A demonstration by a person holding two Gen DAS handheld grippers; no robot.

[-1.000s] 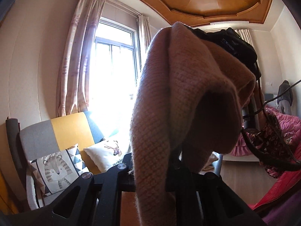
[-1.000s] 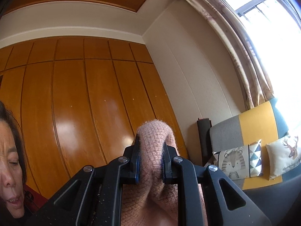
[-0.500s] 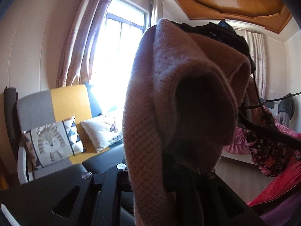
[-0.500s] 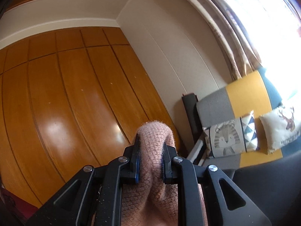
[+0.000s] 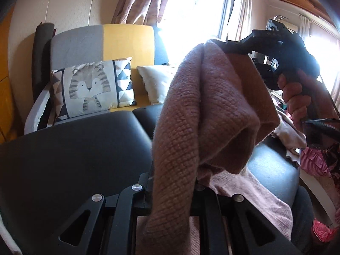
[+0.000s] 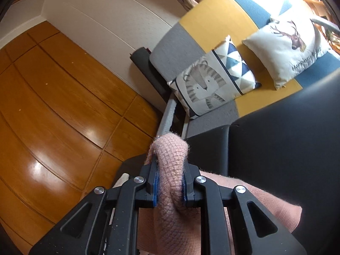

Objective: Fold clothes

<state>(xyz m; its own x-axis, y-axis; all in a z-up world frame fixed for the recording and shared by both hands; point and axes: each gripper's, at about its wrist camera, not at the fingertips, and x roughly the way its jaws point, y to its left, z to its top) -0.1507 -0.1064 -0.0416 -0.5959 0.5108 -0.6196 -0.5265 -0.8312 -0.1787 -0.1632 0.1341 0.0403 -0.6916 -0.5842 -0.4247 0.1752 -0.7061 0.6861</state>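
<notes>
A pink knitted sweater (image 5: 204,114) hangs in the air, stretched between both grippers. My left gripper (image 5: 172,182) is shut on one bunch of it, and the knit covers its fingertips. In the left wrist view the right gripper (image 5: 225,46) is seen from outside, held by a hand (image 5: 295,102), clamping the sweater's upper edge. Its own view shows my right gripper (image 6: 169,187) shut on a thick fold of the pink sweater (image 6: 170,170), which bulges out past the blue pads. More of the sweater trails down onto a black padded surface (image 5: 80,153).
A grey, yellow and blue sofa (image 5: 125,42) stands behind the black surface, with a tiger cushion (image 5: 91,89) and a white deer cushion (image 6: 291,46). Wooden wardrobe doors (image 6: 53,110) are at the left. Pink and red clothes (image 5: 316,163) lie at the far right, by a bright window (image 5: 195,10).
Both grippers have come down with the sweater: the ceiling has left both views, and the sofa and black surface now fill them. The person's face is gone from the right wrist view.
</notes>
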